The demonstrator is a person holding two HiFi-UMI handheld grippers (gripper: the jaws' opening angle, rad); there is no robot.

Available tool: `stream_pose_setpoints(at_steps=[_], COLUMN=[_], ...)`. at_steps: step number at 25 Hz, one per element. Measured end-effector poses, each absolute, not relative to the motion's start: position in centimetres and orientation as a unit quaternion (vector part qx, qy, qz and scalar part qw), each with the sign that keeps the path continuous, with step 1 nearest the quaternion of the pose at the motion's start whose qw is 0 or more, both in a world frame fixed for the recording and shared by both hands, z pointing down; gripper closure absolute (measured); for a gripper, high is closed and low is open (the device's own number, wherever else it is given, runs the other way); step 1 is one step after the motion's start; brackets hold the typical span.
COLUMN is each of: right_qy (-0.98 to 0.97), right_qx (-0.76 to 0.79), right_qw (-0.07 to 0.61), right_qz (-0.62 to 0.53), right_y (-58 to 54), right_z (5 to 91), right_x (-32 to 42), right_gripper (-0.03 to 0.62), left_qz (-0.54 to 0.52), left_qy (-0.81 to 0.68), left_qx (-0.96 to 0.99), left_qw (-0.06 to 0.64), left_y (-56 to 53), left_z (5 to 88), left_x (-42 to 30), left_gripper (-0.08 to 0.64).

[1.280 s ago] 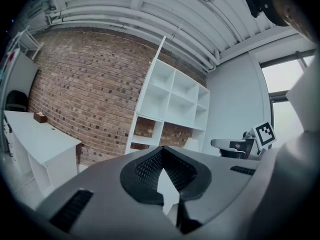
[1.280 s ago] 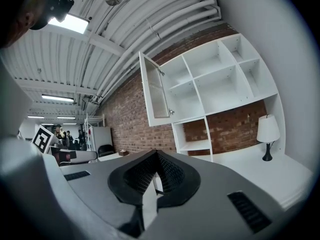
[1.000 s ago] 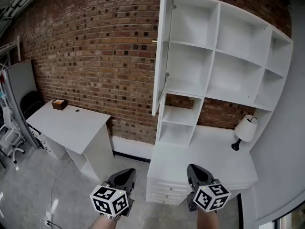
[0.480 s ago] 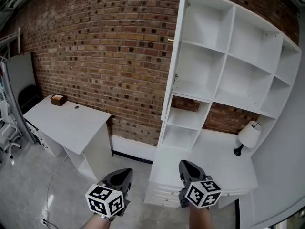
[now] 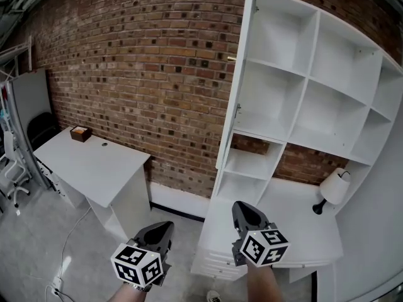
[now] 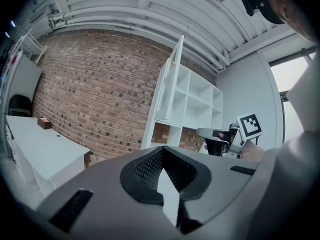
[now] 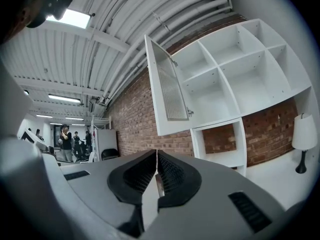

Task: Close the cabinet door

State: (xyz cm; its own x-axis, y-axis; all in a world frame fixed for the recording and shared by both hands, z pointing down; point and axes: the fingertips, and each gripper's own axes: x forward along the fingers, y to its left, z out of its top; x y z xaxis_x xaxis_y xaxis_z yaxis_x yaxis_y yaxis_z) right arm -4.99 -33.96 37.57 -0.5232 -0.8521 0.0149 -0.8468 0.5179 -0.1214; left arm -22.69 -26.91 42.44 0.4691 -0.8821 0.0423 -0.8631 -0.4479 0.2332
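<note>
- White cabinet door open, up ahead of right gripper, untouched.
- Left gripper to its left, apart.
- Jaws of both 2 pressed together, empty.

We see the cabinet door swung out at the shelf unit's left, desk further left, lamp lower right.

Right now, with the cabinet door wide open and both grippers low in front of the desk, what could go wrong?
1. The cabinet door stands edge-on to the person; a push by the shut right gripper could slip off its thin edge.
2. The lamp stands on the desk to the right of that gripper; a wide reach might knock it.
</note>
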Motion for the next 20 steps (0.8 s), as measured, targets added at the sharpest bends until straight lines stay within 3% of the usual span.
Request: stream_pose_setpoints(at_steps=[7,10,20], right_qy=[0.885,0.891,0.893], right_qx=[-0.461,-0.45,-0.45], right_qw=[0.027,0.022,0.011], right_qz=[-0.053,-0.053,-0.003], right_y=[-39.5,-41.4,-45.3], right_z=[36.2,35.9,33.3], right_x=[-6.3,-7.1,-9.8], right_gripper=[0.556,0.47,0.394], left_qz=[-0.036,-0.038,-0.033], left_qy=[-0.536,-0.549,-0.555], left_qx=[0.834,0.825,0.822], left_qw=[0.123,0.129,0.124], left_y=[-29.7,-30.7,-32.2], left_z=[42.9,42.9,42.3], left_x=[-22.6,-23.0,-22.9], left_gripper=[0.552,0.552,0.552])
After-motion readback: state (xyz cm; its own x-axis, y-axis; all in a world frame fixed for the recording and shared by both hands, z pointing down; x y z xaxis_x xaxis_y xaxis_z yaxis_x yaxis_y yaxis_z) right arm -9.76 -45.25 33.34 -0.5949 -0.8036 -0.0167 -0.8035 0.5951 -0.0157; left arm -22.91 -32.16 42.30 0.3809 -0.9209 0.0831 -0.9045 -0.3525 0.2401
